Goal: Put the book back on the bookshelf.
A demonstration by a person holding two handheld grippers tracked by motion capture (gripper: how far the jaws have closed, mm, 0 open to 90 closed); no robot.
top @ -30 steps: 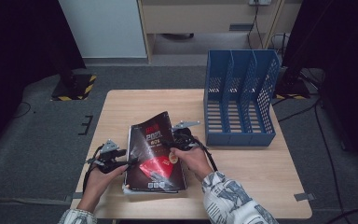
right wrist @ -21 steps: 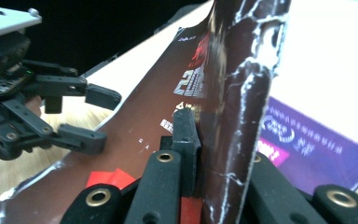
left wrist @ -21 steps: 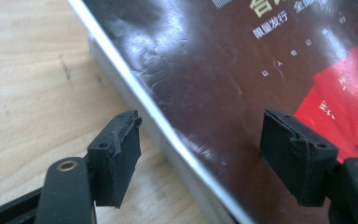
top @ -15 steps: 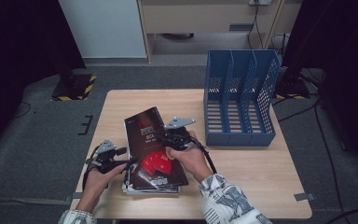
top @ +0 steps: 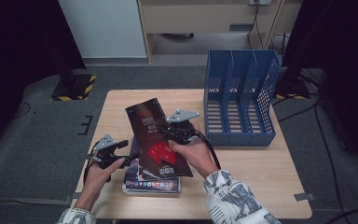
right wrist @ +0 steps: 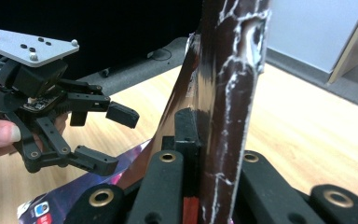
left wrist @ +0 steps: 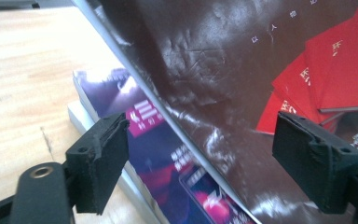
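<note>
Right tongs (top: 165, 132) clamp the dark magazine (top: 154, 140), tilting it up off the stack (top: 151, 183).
Left tongs (top: 129, 156), just opening, straddle its edge untouched; next, swing it toward the blue file rack (top: 240, 95) across the bench (top: 256, 172).

Table evenly lit, surroundings dark — glare streaks the glossy magazine cover (right wrist: 233, 70).

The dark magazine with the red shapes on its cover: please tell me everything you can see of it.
The dark magazine is thin and glossy, with red booklets and small white print on its brown-black cover. It is tilted, lifted off the stack of magazines. The right gripper is shut on its edge; the open left gripper straddles its lower edge without pressing.
</note>
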